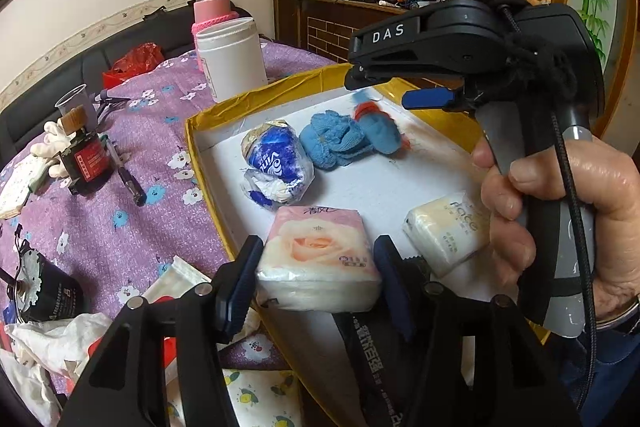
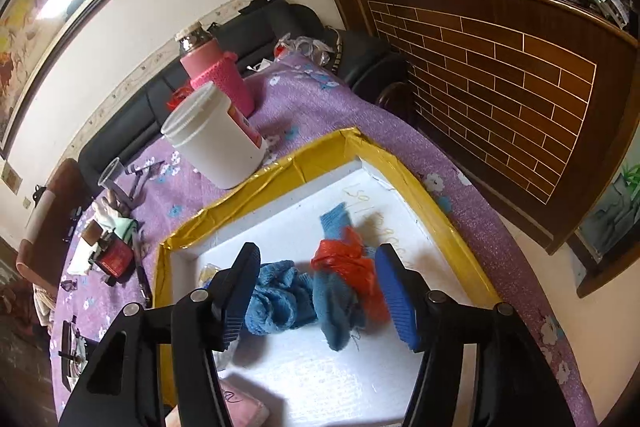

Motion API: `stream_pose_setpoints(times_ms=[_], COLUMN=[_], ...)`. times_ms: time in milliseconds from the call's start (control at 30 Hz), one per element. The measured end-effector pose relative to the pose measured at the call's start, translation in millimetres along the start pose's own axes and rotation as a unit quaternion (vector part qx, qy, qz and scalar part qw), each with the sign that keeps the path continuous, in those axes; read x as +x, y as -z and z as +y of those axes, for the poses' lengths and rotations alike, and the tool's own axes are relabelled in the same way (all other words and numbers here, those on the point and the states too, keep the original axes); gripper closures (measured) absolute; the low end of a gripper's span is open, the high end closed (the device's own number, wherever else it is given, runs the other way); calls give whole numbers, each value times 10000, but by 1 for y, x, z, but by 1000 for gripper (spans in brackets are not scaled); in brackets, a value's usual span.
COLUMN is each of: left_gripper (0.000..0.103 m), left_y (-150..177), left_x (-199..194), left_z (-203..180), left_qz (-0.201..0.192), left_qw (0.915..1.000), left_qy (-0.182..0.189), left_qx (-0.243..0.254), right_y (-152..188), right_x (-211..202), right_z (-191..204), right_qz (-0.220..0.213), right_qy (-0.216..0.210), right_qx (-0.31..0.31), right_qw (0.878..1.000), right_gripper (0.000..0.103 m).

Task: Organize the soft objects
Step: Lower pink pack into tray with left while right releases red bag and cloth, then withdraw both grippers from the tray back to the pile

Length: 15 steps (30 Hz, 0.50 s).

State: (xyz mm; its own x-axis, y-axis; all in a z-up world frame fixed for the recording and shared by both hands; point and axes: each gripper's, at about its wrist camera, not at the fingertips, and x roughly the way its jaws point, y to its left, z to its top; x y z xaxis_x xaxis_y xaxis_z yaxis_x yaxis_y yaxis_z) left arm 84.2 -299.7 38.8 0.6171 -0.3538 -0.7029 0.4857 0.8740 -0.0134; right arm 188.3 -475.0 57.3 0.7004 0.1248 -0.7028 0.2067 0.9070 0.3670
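A yellow-rimmed white tray [image 1: 208, 131] lies on the purple floral tablecloth. In it lie a blue-and-white tissue pack [image 1: 276, 161], blue knit socks [image 1: 334, 139] with a red-orange piece [image 2: 352, 267], and a cream tissue pack [image 1: 448, 231]. My left gripper [image 1: 318, 275] has its pads against both sides of a pink rose tissue pack [image 1: 320, 259] at the tray's near edge. My right gripper [image 2: 316, 291] is open above the blue socks [image 2: 280, 295], which look blurred beneath it. The right gripper also shows in the left wrist view [image 1: 400, 87].
A white plastic tub [image 1: 232, 59] and a pink flask [image 1: 212, 7] stand behind the tray. Small boxes, a pen, a cup and a white glove [image 1: 52, 143] lie left on the cloth. Plastic bags and a black can [image 1: 44, 291] sit at the near left.
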Motion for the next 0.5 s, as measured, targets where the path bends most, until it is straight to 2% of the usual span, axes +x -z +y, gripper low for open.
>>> stream_pose_setpoints(times_ms=[367, 500], left_gripper=[42, 41], left_y=[-7, -16], left_x=[-18, -30], left_z=[1, 5], left_qz=[-209, -60], left_qw=[9997, 9998], left_qy=[-91, -13], left_qx=[-33, -198], right_y=[-2, -1], right_x=[-22, -24], right_z=[10, 17], right_qz=[-394, -420], right_qy=[-351, -437], right_qx=[5, -77], right_qw=[9986, 9981], right_gripper=[39, 39])
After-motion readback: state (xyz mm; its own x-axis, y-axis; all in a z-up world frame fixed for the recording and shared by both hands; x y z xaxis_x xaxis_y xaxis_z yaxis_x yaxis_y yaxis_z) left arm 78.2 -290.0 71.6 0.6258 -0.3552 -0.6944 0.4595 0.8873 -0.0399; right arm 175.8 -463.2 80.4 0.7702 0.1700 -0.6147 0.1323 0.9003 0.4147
